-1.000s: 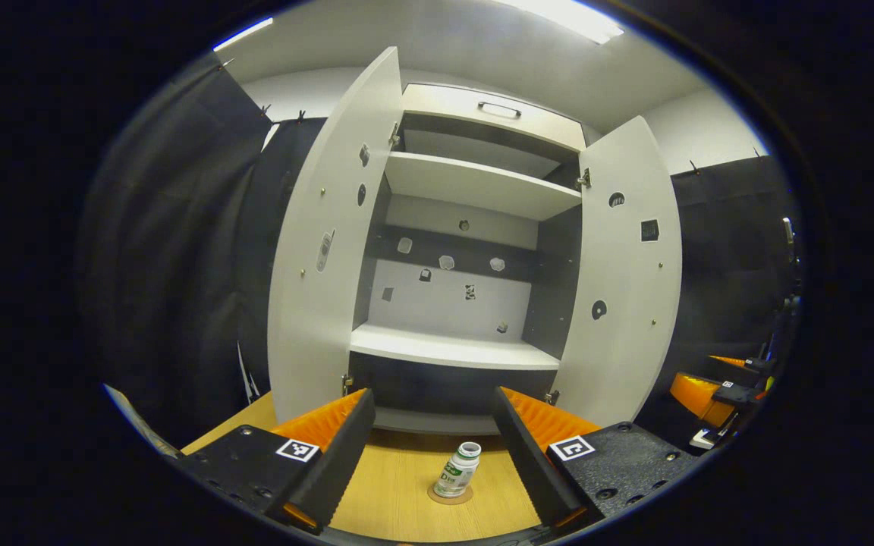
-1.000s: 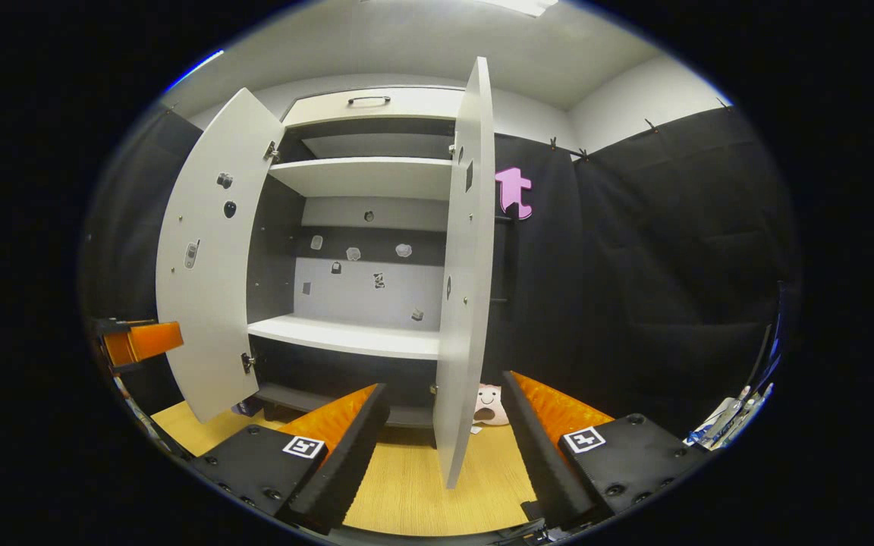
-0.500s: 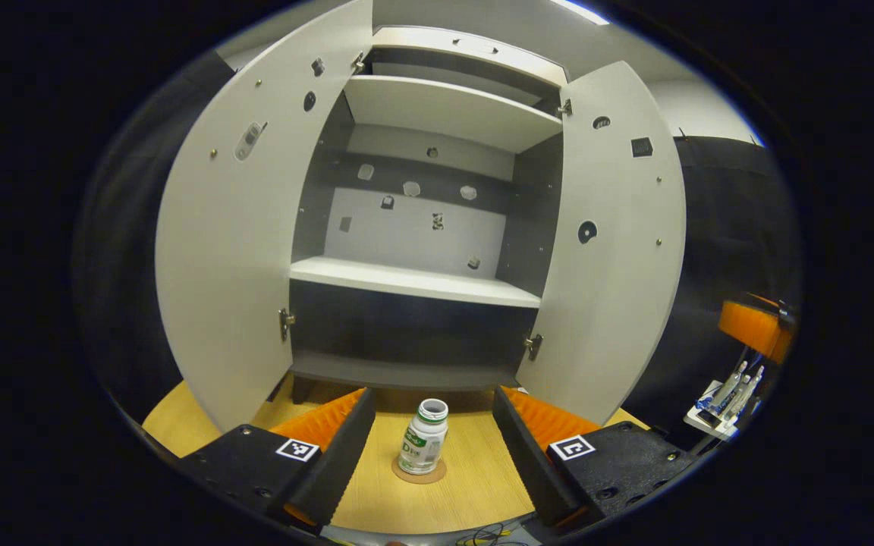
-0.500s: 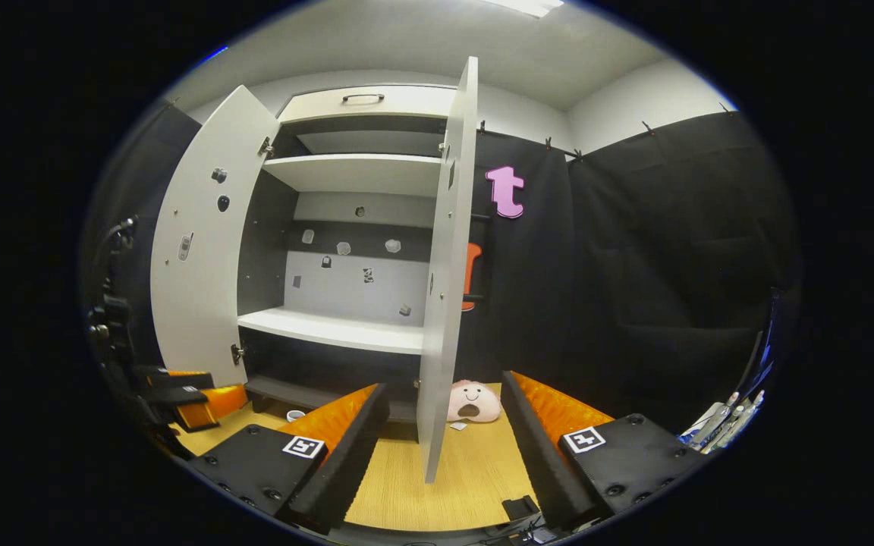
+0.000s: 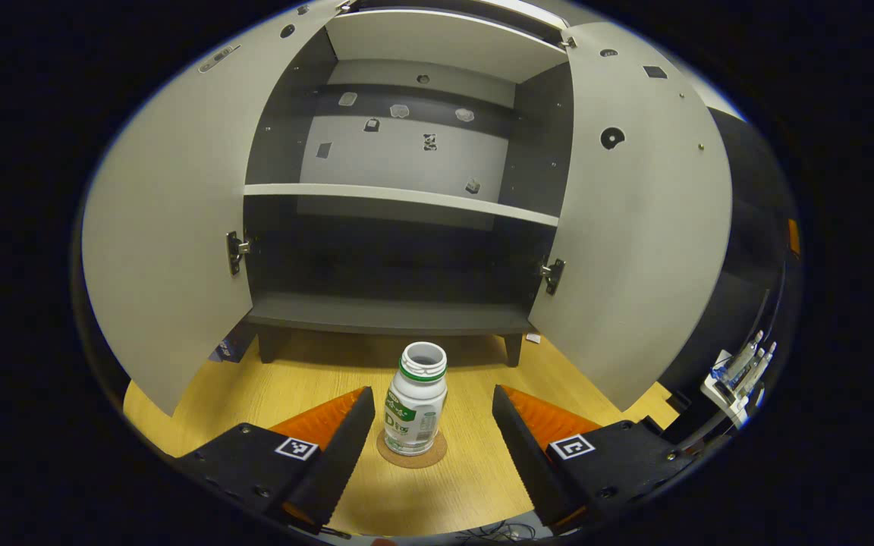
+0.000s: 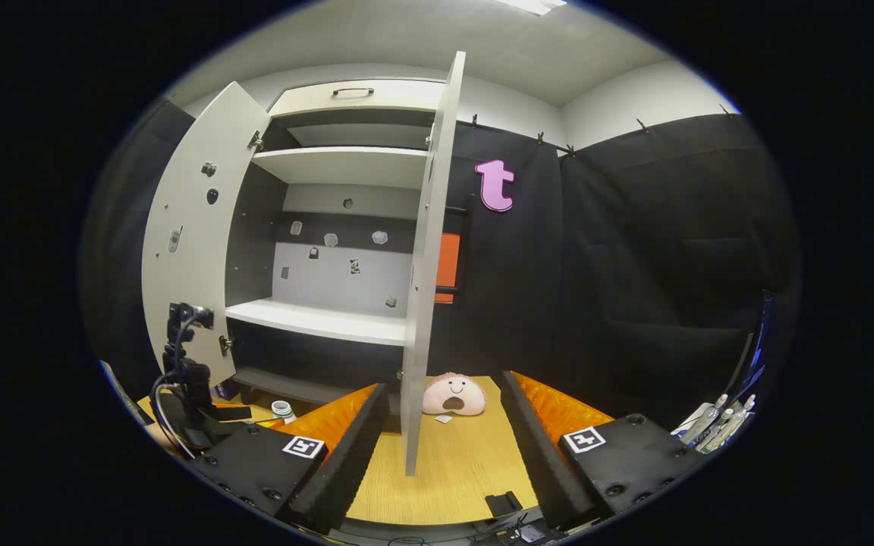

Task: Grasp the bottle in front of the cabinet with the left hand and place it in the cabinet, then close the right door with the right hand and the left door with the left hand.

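Observation:
A white bottle (image 5: 416, 406) with a green label and an open neck stands upright on a round cork coaster (image 5: 411, 455), on the wooden table in front of the cabinet. My left gripper (image 5: 432, 394) is open. The bottle sits in the gap at its fingertips, nearer the left finger, and neither finger touches it. The cabinet's left door (image 5: 171, 227) and right door (image 5: 642, 227) are wide open over a dark bottom shelf (image 5: 388, 315). My right gripper (image 6: 444, 385) is open and empty, facing the right door (image 6: 420, 288) edge-on. In the right gripper view the bottle (image 6: 281, 410) is at lower left.
A white middle shelf (image 5: 399, 199) crosses the cabinet, and a drawer with a handle (image 6: 353, 92) tops it. A pink plush toy (image 6: 452, 394) lies right of the right door. A pen holder (image 5: 740, 368) stands at the far right. Cables (image 6: 505, 504) lie at the table's near edge.
My left gripper has dropped and moved in on the bottle, which now stands at its fingertips. The right gripper view has drifted slightly, with the door still open.

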